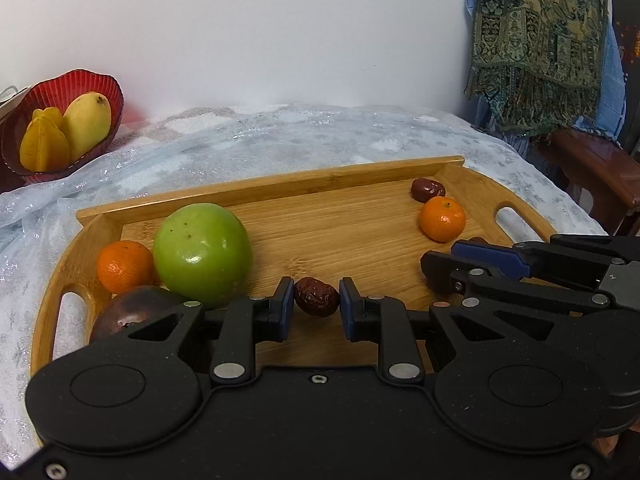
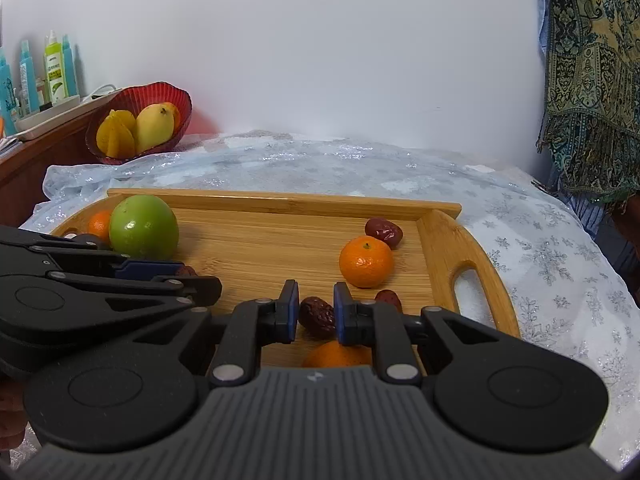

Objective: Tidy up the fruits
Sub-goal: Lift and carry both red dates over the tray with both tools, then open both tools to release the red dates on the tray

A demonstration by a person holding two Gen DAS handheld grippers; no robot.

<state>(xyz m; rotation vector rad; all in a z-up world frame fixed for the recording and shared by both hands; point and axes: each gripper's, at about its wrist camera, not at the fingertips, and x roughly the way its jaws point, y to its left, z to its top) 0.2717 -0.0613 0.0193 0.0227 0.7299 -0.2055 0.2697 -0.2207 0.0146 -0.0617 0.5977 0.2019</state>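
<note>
The left gripper [image 1: 317, 300] is clamped on a wrinkled red date [image 1: 317, 297], its blue pads pressing the fruit from both sides just above the wooden tray [image 1: 360, 236]. The right gripper [image 2: 316, 314] is clamped the same way on a second date [image 2: 317, 317], over the near right part of the tray.

On the tray's left end sit a big green apple [image 1: 203, 254], a small orange [image 1: 125, 266] touching it on the left, and a dark purplish fruit [image 1: 134, 312] partly hidden behind the left gripper – what kind, I cannot tell. Toward the far right corner another orange [image 1: 442, 219] lies just in front of a loose date [image 1: 427, 189]. In the right wrist view one more date [image 2: 389, 299] peeks out beside the right finger, and an orange [image 2: 338, 354] lies under the gripper, mostly covered.

The tray rests on a pale blue cloth [image 2: 360, 164] with snowflakes. At the far left, off the tray, a red bowl [image 1: 44, 92] holds a mango [image 1: 87, 124] and a starfruit [image 1: 42, 144] – well apart from both grippers.
</note>
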